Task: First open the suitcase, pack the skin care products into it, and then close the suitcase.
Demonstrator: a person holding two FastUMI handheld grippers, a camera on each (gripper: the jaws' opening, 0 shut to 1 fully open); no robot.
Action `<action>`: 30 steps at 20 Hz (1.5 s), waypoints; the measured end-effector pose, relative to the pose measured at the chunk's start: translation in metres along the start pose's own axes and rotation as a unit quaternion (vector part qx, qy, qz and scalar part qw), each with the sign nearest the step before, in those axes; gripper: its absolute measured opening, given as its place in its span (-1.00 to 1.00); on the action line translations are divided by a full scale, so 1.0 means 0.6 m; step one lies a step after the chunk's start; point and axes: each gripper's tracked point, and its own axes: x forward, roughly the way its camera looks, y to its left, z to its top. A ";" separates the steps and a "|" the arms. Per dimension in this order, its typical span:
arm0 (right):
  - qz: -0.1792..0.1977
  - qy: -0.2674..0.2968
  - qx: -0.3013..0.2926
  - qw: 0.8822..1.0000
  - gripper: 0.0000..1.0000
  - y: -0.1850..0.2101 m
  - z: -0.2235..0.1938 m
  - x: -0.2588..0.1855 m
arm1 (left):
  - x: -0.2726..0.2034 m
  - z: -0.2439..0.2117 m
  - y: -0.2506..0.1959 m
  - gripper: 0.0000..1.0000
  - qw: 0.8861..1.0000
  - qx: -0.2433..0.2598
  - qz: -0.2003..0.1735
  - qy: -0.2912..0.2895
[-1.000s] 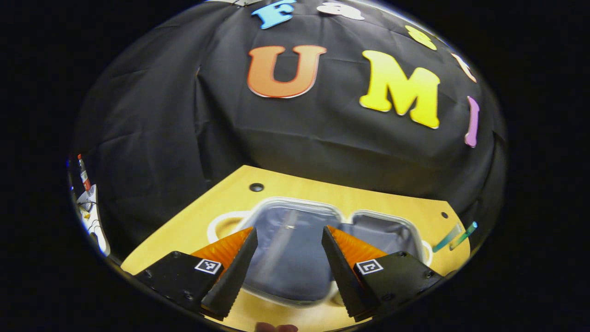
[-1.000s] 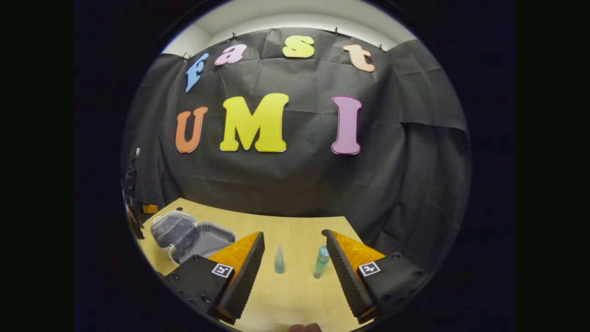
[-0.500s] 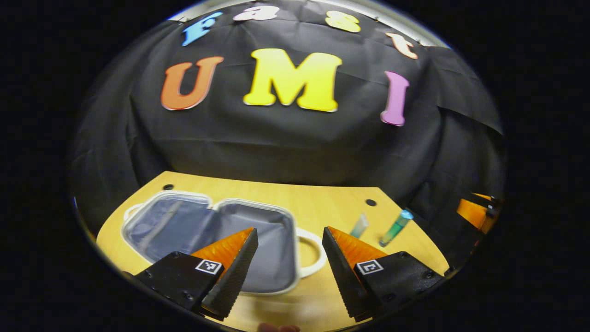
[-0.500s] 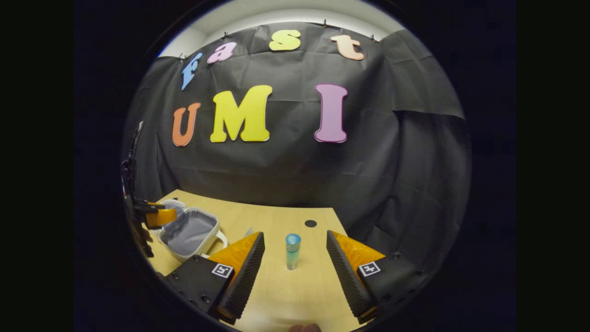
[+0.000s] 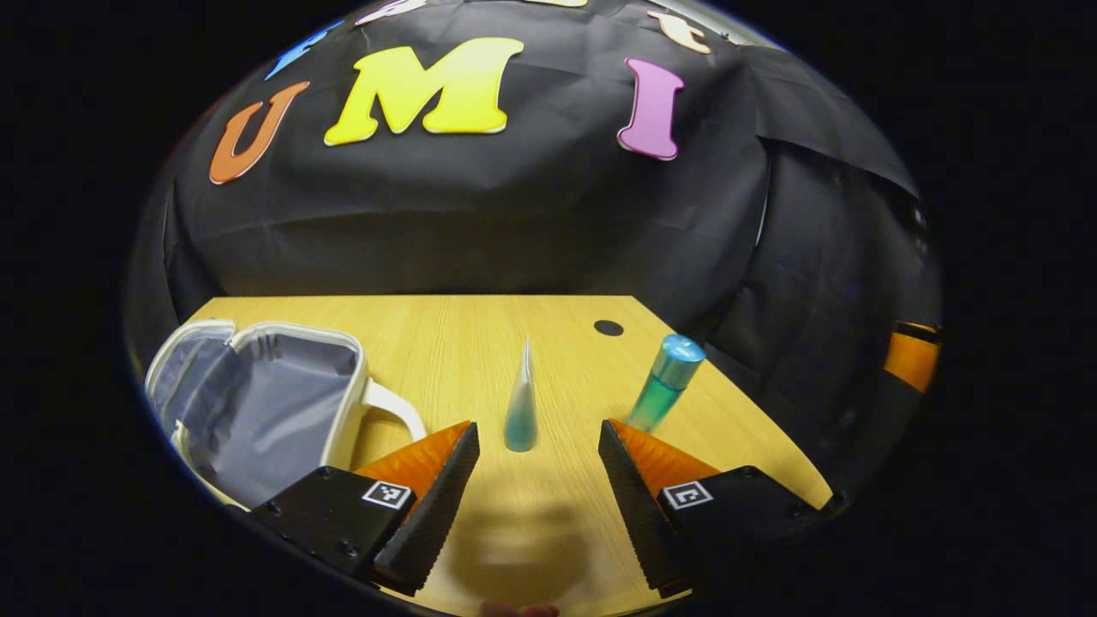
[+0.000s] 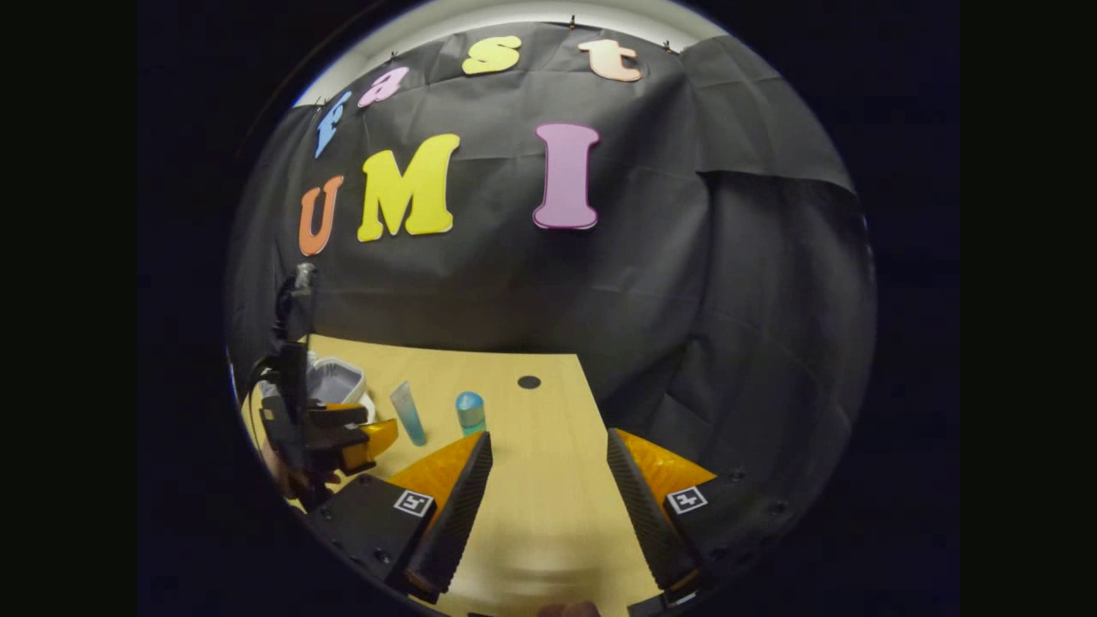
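Open white suitcase [image 5: 257,403] with grey lining, beside upright teal tube [image 5: 520,403] and blue-capped green bottle [image 5: 664,386]

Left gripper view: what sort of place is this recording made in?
Most likely a staged recording booth, not a home: black cloth hangs as the wall behind a bare wooden table, which carries an open suitcase, a tube and a bottle.

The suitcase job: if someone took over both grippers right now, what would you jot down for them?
Left gripper: open, holding nothing, lined up with the standing tube.
Right gripper: open, holding nothing, over bare table.
The suitcase lies open on the table, nothing visible inside; the bottle stands right of the tube.
Done: opening.
Left: pack tube and bottle, then close the suitcase.
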 end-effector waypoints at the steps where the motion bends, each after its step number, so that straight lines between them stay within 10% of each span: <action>1: 0.001 0.001 -0.012 1.000 0.60 -0.003 -0.004 -0.001 | 0.022 -0.010 0.004 0.82 1.000 0.000 0.010 0.006; 13: 0.012 0.040 0.008 0.999 0.60 -0.005 -0.034 0.047 | 0.141 -0.065 0.036 0.77 0.998 0.006 0.042 0.055; 17: 0.016 0.041 0.010 0.999 0.60 0.000 -0.036 0.051 | 0.150 -0.064 0.040 0.55 0.997 0.020 0.044 0.057; 21: 0.031 0.041 -0.008 0.999 0.60 0.025 -0.042 0.072 | 0.147 -0.055 0.037 -0.17 0.998 0.017 0.029 0.055; 30: 0.102 0.051 0.002 0.993 0.60 0.143 -0.084 0.186 | -0.008 0.039 0.049 -0.21 0.999 0.021 0.012 0.031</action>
